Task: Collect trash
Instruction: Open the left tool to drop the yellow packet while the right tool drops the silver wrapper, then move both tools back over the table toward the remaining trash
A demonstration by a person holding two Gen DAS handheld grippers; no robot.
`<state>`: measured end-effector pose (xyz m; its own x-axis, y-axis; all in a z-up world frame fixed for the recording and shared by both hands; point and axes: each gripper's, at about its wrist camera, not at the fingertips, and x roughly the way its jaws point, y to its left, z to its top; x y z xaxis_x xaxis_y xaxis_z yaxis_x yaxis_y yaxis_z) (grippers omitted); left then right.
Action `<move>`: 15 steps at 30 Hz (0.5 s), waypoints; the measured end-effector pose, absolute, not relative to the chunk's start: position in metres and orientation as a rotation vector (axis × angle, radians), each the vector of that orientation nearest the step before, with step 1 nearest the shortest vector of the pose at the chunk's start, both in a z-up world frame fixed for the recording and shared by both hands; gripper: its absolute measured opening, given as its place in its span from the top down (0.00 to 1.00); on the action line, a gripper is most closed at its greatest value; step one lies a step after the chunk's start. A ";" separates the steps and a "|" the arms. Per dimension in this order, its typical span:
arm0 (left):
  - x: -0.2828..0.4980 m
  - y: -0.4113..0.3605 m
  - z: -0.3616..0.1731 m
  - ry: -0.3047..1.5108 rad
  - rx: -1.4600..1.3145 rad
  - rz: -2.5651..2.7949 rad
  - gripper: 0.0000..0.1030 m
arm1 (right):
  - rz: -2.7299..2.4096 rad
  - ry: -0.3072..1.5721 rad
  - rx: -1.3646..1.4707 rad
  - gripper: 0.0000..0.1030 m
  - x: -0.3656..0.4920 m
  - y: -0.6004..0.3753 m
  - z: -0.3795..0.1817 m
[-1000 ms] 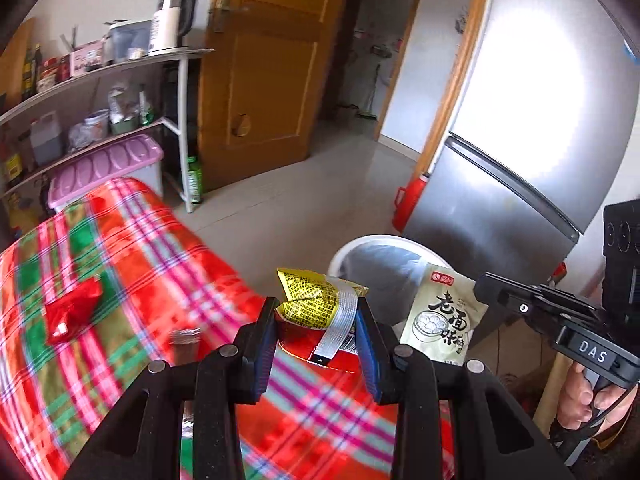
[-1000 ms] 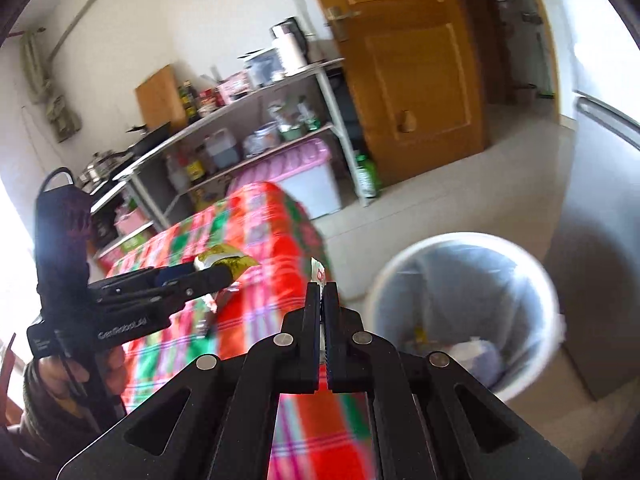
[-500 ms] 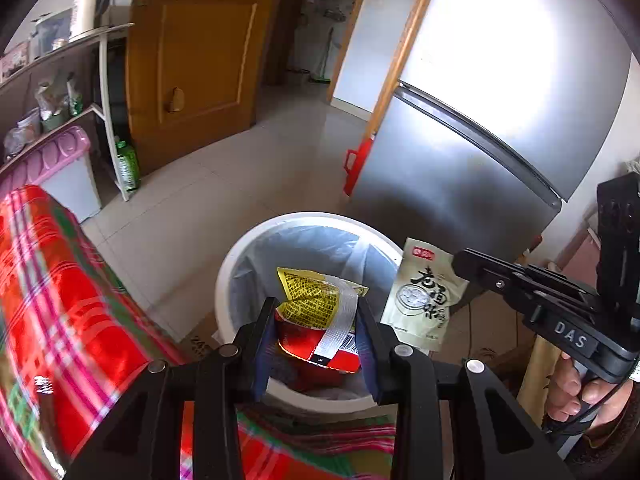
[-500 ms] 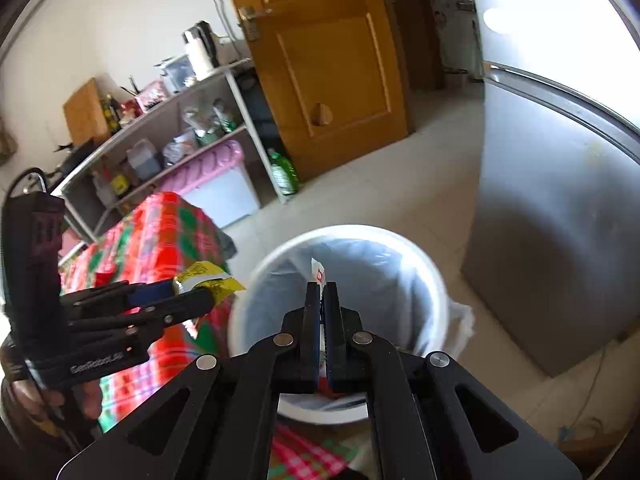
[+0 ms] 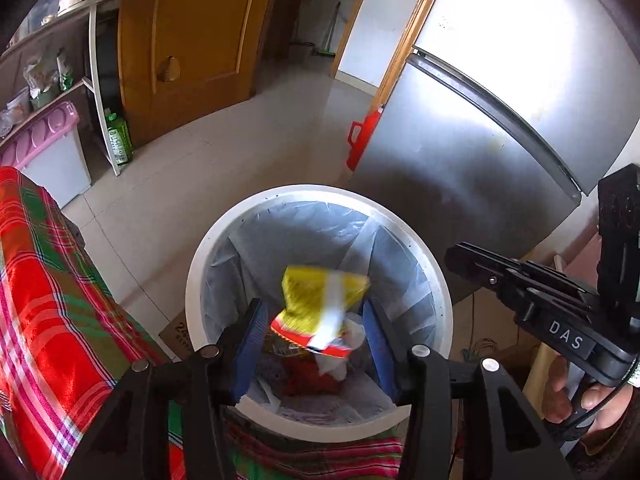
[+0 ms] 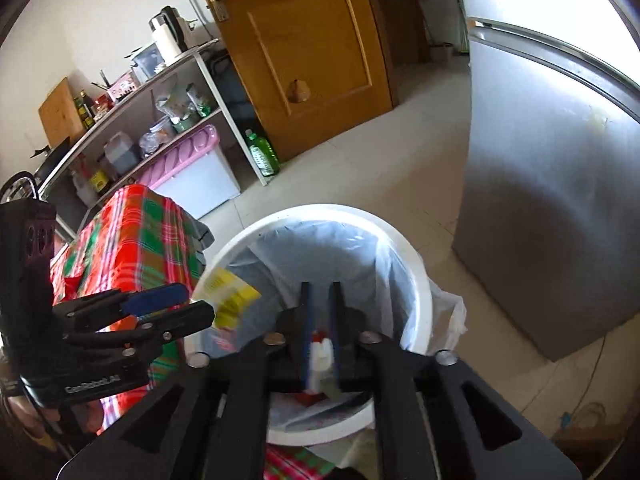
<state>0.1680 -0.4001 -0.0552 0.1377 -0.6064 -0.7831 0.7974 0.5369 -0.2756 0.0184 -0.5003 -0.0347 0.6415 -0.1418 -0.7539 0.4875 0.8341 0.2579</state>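
1. The left hand-held gripper [image 5: 316, 344] hangs over the white bin [image 5: 192, 280] with its jaws spread wide and gripping nothing; the yellow-and-red wrapper [image 5: 320, 304] sits blurred between the blue pads, apparently falling free into the liner
2. The right hand-held gripper [image 6: 320, 340] has its jaws parted a little, with nothing gripped; a pale packet [image 6: 322, 360] shows below the gap, seemingly dropping onto the trash already in the bin
3. Risk: the light wrapper could flutter, catch a pad or the bin rim, and land on the floor or the plaid-covered bench [image 5: 48, 320]
4. Risk: the two tools are near each other above one opening, so a hasty pull-back could knock them together
5. Room: the fridge [image 5: 500, 120] stands just beside the bin on the far side and the bench edge crowds the near side; the tiled floor [image 5: 224, 168] towards the door is open, so lifting straight up looks safest
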 end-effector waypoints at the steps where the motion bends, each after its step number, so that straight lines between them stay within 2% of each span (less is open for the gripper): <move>1: 0.168 -0.400 -0.055 1.002 0.228 -1.025 0.52 | -0.373 0.799 0.479 0.79 0.018 -0.501 -0.035; 4: 0.170 -0.397 -0.055 1.003 0.221 -1.010 0.48 | -0.384 0.794 0.480 0.79 0.015 -0.500 -0.034; 15: 0.169 -0.374 -0.040 0.975 0.192 -0.985 0.48 | -0.380 0.783 0.450 0.79 0.016 -0.480 -0.025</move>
